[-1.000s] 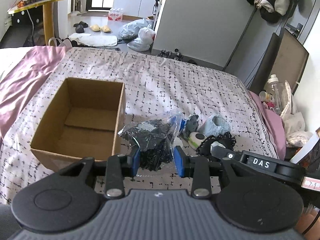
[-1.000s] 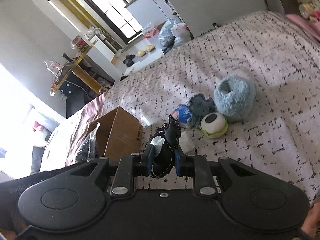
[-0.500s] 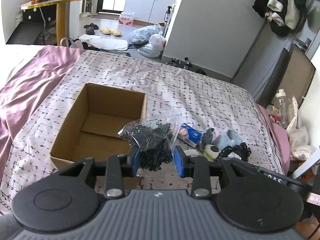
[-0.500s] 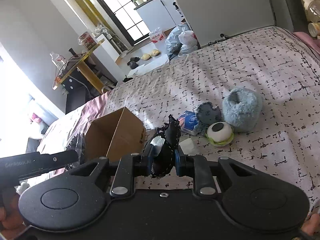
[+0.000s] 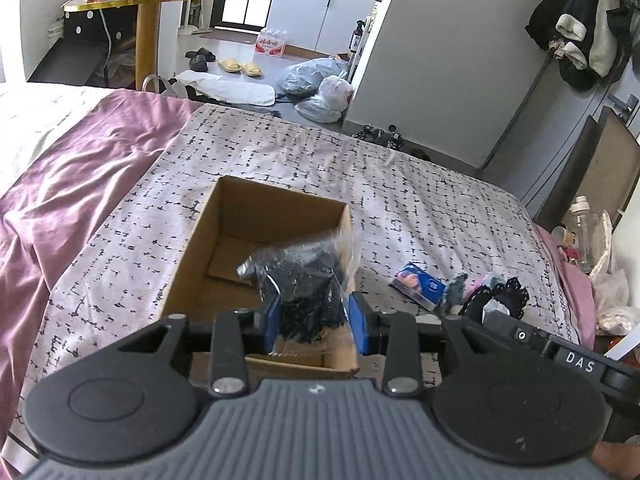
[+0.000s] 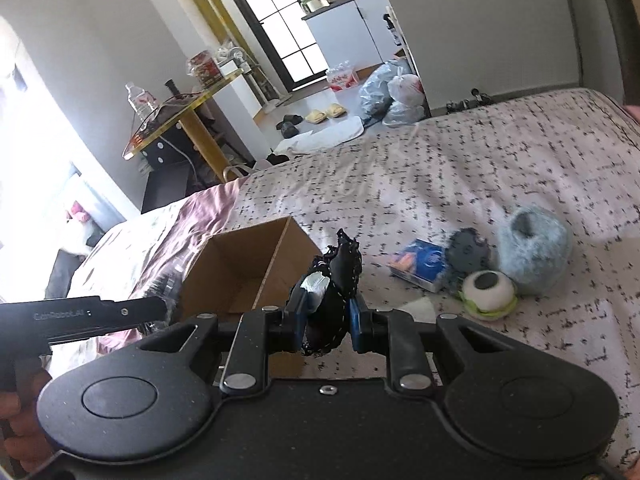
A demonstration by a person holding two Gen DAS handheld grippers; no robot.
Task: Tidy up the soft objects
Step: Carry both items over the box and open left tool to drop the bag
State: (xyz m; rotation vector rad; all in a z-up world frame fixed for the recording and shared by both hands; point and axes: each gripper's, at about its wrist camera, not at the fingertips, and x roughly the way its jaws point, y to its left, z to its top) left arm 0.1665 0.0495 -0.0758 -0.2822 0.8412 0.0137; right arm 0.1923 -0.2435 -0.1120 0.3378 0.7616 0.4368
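Note:
My left gripper (image 5: 312, 320) is shut on a clear plastic bag of black fabric (image 5: 304, 276) and holds it over the near edge of an open cardboard box (image 5: 240, 208) on the bed. My right gripper (image 6: 326, 322) is shut on a black lace item (image 6: 340, 268), held above the bed beside the box (image 6: 244, 248). On the bed to the right lie a blue tissue packet (image 6: 420, 262), a dark grey plush (image 6: 468, 248), a fluffy blue pouch (image 6: 536, 248) and a white-and-green eyeball toy (image 6: 488, 290).
A purple blanket (image 5: 72, 184) covers the bed's left side. The patterned sheet (image 5: 400, 184) runs to the far edge. Bottles and bags (image 5: 584, 232) sit off the bed's right side. The right gripper's body (image 5: 560, 352) shows at the lower right of the left wrist view.
My left gripper has carried the bag left and forward, from beside the box to over its near edge. My right gripper has risen and moved toward the box with the lace item.

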